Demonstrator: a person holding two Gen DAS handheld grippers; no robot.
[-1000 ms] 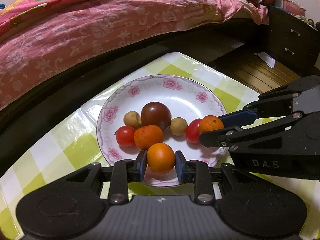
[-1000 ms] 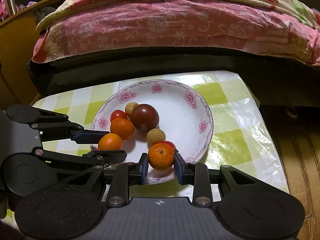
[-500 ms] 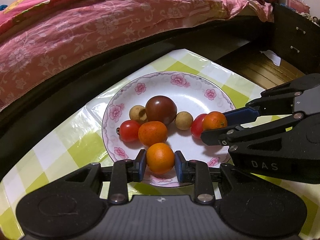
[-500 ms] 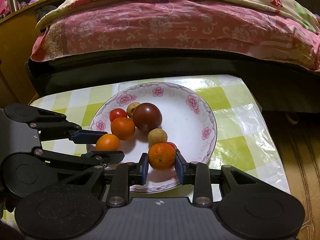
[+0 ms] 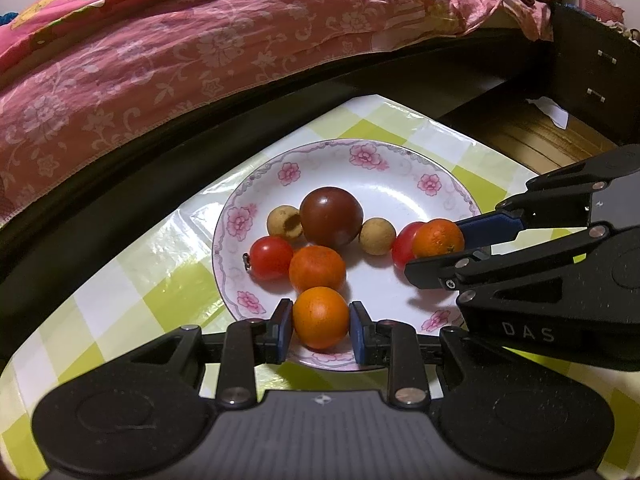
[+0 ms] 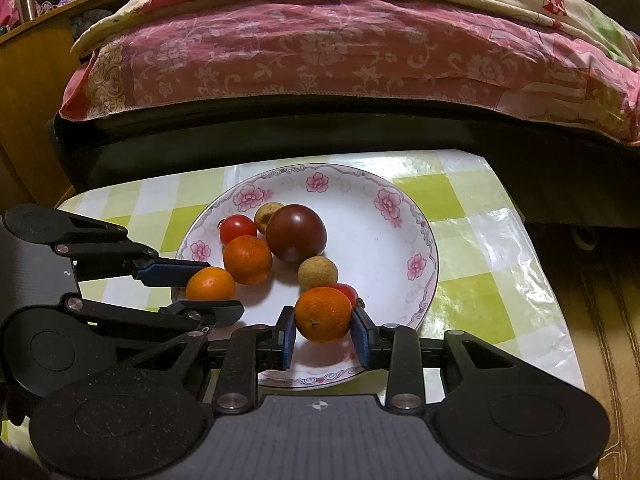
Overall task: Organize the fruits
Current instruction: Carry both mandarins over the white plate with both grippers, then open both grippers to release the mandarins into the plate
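– What are your tongs doing?

– My left tongs [image 5: 320,331] are clenched on the left orange [image 5: 320,320], low over the near rim of the plate [image 5: 400,196]. My right tongs [image 6: 324,330] have the right orange [image 6: 323,314] between the pads. Those jaws have just been easing apart, but I see no gap at the skin, so I count it as grasped.

– Are the oranges down on the plate?

– I cannot tell. Both sit low at the near rim. The right one touches a tomato [image 6: 347,291] behind it.

– What else is on the plate?

– A loose orange [image 5: 317,268] just past the left one, another tomato [image 5: 271,258], a dark fruit [image 5: 331,220] in the middle, and two tan balls [image 5: 376,236] beside it.

– Any fruit off the plate?

– None that I can see on the cloth [image 5: 120,280].

– So how far along are you?

– Near the end, I think. The fruit is gathered. What is left is to let both oranges go and draw back slowly, so they don't roll off the rim.
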